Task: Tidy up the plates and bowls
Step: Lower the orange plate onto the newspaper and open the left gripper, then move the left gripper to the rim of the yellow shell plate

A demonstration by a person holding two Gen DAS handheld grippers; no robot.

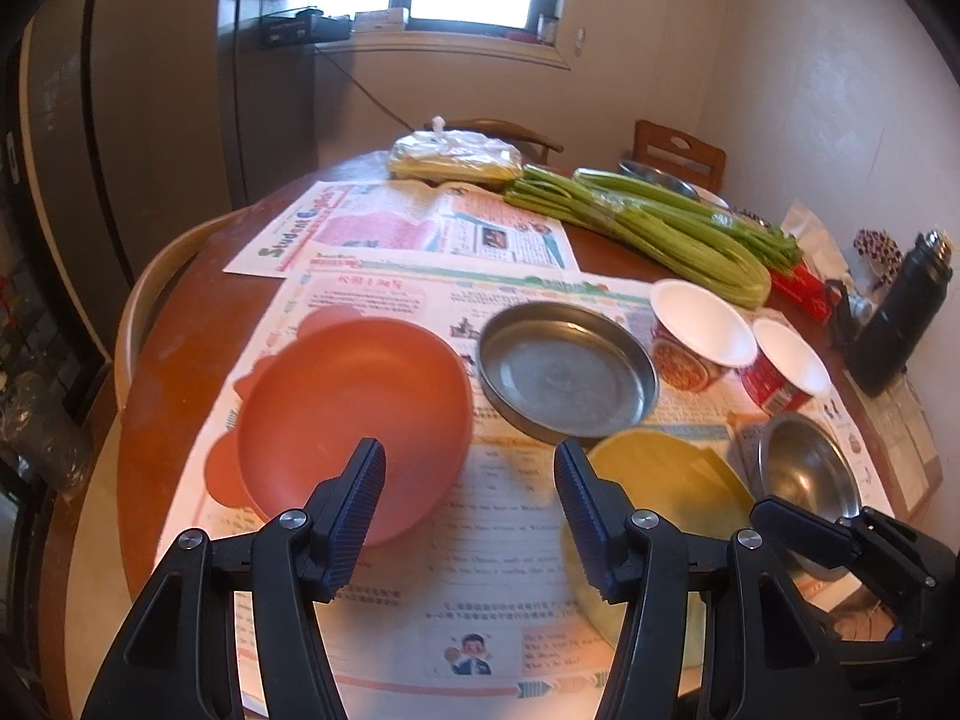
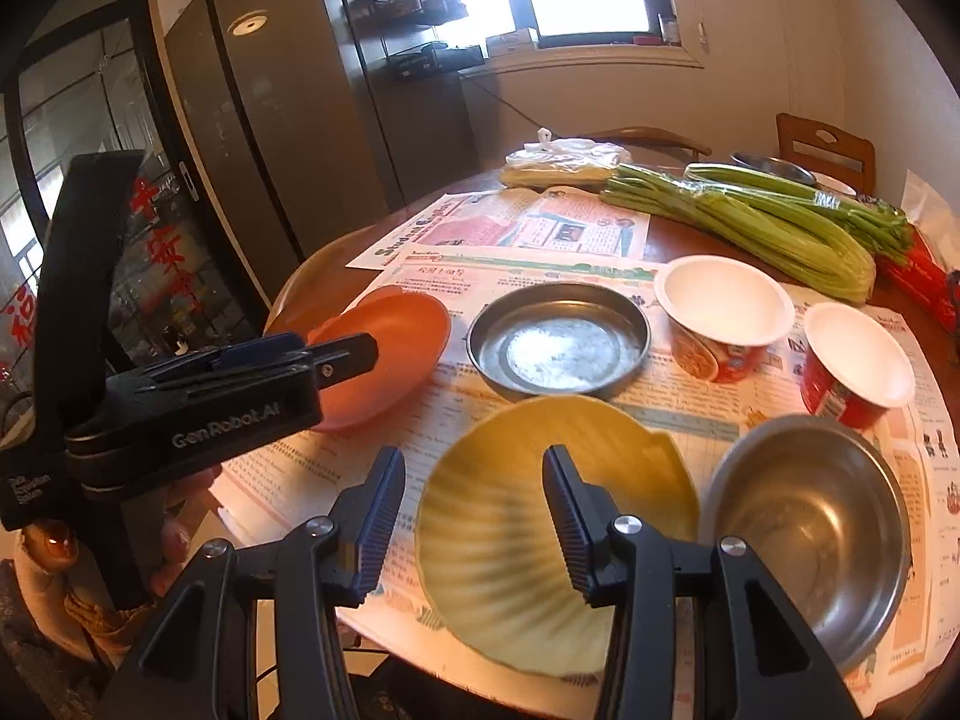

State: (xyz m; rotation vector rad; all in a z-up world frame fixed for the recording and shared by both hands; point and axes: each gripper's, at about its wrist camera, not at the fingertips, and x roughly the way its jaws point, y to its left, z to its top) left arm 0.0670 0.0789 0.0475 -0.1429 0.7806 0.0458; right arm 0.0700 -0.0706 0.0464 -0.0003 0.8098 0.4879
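An orange bowl [image 1: 354, 414] sits at the left of the newspaper, with a flat steel plate [image 1: 567, 372] to its right. Nearer me lie a yellow shell-shaped bowl [image 2: 540, 510] and a steel bowl [image 2: 810, 528]. Two white-lined paper bowls [image 2: 723, 300] [image 2: 858, 354] stand behind them. My left gripper [image 1: 471, 456] hovers open between the orange bowl and the yellow bowl, holding nothing. My right gripper [image 2: 473, 459] hangs above the yellow bowl's near left side, jaws apart and empty. In the right wrist view the left gripper [image 2: 360, 357] shows from the side over the orange bowl [image 2: 396, 348].
Newspaper sheets [image 1: 420, 222] cover the round wooden table [image 1: 162, 360]. Celery bunches [image 1: 648, 222] and a bagged packet [image 1: 453, 159] lie at the back. A dark flask [image 1: 900, 312] stands at the right edge. Chairs [image 1: 678, 150] and a tall fridge [image 2: 252, 138] surround the table.
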